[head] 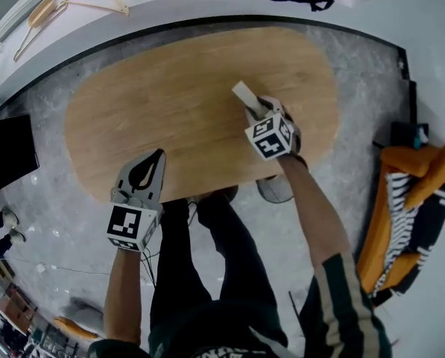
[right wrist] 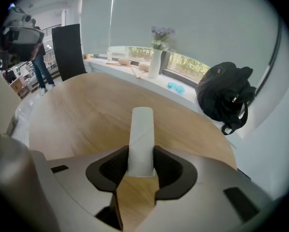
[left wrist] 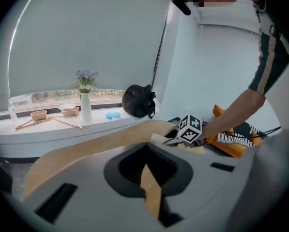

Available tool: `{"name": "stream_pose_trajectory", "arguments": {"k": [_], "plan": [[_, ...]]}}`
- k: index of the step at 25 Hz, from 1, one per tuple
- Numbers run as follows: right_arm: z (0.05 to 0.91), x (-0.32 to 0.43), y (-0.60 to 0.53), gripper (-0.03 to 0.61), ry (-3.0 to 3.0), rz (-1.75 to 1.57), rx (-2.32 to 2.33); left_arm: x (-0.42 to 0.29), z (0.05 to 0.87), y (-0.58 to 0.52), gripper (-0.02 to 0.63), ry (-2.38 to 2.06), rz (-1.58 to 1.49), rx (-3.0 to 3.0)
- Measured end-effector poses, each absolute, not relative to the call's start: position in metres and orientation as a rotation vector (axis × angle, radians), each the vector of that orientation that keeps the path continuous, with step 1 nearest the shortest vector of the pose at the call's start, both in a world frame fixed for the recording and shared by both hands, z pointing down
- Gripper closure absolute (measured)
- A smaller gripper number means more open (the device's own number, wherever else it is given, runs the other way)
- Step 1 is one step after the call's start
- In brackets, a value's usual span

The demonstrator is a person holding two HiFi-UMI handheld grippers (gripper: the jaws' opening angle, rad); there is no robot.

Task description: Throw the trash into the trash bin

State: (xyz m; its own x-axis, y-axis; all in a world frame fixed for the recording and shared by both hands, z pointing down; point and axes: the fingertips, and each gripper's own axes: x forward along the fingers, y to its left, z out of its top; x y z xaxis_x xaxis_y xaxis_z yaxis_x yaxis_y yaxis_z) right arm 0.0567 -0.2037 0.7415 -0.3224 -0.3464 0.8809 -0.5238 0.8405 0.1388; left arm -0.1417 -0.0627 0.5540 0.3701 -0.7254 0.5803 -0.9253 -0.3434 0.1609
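You had right fingers (right wrist: pixel 175 173) clamped on white cardboard tube (right wrist: pixel 142 139) near oval wooden worktop's (head: pixel 170 103) right edge; firm, centred grip needed before lift; left fingers (left wrist: pixel 125 170) closed, empty.

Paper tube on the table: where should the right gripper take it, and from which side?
By its near end, fingers across the round sides, coming steeply from above on the person's side. The paper tube lies flat on the table, long axis pointing away, so only its width fits. The right gripper clasps that end.

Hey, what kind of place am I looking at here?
Probably a lounge or break area in a workplace: an oval wooden table, a flower vase on the window ledge, and orange cushions nearby.
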Motion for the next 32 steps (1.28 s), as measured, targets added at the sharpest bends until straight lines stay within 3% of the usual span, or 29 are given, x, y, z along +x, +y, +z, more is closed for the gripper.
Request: {"name": "stream_pose_trajectory", "arguments": {"k": [8,17,23,32], "plan": [[0.692,0.112,-0.178,0.425,-1.944,0.313,0.884,-0.098,0.549,-0.079,0.614,-1.266,0.566,2.288],[0.670,0.241,-0.096,0.425,-1.834,0.611,1.388,-0.010,0.548,-0.087,0.614,-1.005,0.584,2.458],[0.727,0.318,0.002,0.425,-1.602,0.843,1.664,0.042,0.569,-0.081,0.614,-0.842,0.626,2.538],[0.867,0.350,0.078,0.423,-1.431,1.056,1.623,0.077,0.635,-0.068,0.614,-0.755,0.663,2.602]]}}
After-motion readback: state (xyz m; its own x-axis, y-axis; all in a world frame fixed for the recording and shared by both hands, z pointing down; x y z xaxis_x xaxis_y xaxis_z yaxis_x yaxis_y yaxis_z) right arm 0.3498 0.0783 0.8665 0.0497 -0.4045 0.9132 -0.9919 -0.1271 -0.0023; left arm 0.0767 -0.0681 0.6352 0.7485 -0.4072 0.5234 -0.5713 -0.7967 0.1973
